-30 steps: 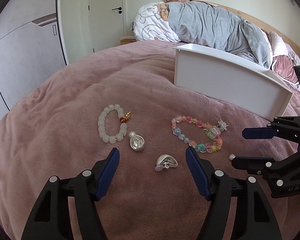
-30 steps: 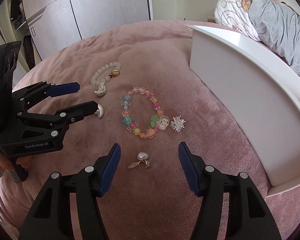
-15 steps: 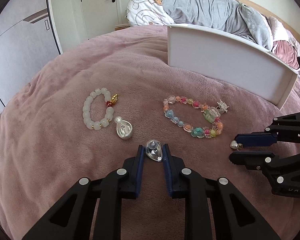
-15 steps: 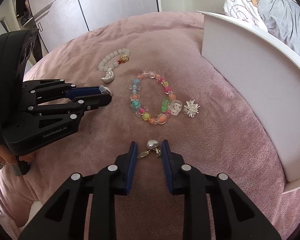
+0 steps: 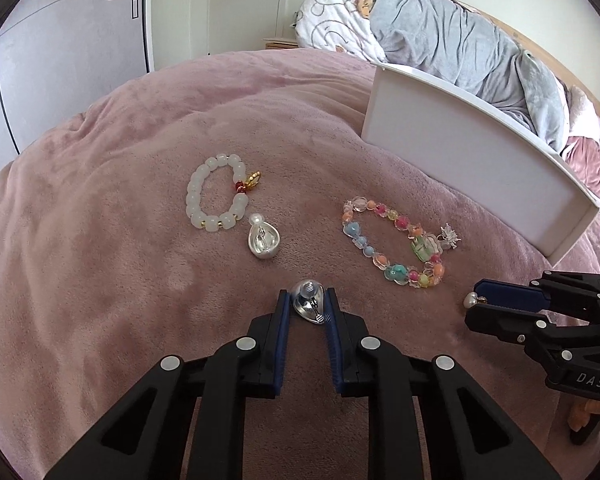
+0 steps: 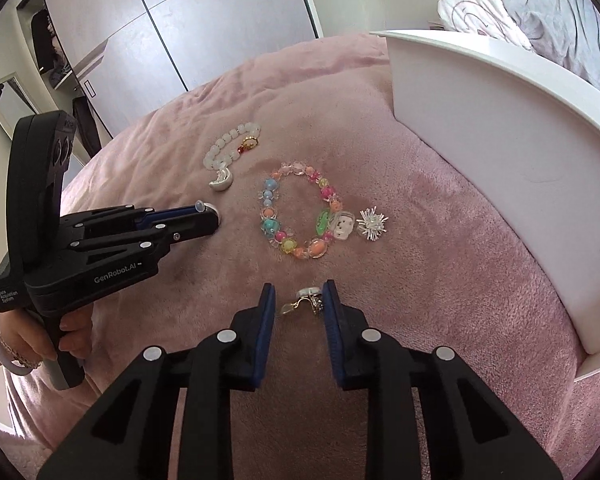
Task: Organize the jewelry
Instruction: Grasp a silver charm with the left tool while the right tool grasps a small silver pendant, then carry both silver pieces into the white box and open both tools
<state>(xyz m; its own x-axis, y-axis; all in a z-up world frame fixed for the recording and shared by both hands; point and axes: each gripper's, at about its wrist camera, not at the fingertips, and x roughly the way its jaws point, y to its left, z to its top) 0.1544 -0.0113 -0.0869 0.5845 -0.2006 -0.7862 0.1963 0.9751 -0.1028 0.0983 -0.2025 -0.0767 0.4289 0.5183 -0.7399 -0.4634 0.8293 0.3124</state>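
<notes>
My left gripper [image 5: 307, 300] is shut on a silver shell earring [image 5: 309, 306] just above the pink blanket. My right gripper [image 6: 299, 300] is shut on a pearl clip earring [image 6: 309, 298], low over the blanket. From the right wrist view the left gripper [image 6: 204, 216] shows at left with its earring at the tips; from the left wrist view the right gripper [image 5: 476, 304] shows at right with the pearl at its tips. A second silver shell earring [image 5: 263, 241] lies beside a white bead bracelet [image 5: 216, 199]. A colourful bead bracelet [image 5: 392, 248] lies to the right.
A white tray [image 5: 472, 152] stands on the blanket behind the colourful bracelet, its wall facing me; it also shows in the right wrist view [image 6: 500, 128]. A small silver spiky charm [image 6: 372, 223] lies by the colourful bracelet. Bedding is piled at the back.
Both grippers have gone from wide open to shut, the left on the silver shell earring, the right on the pearl earring. Both have moved forward and down to the blanket.
</notes>
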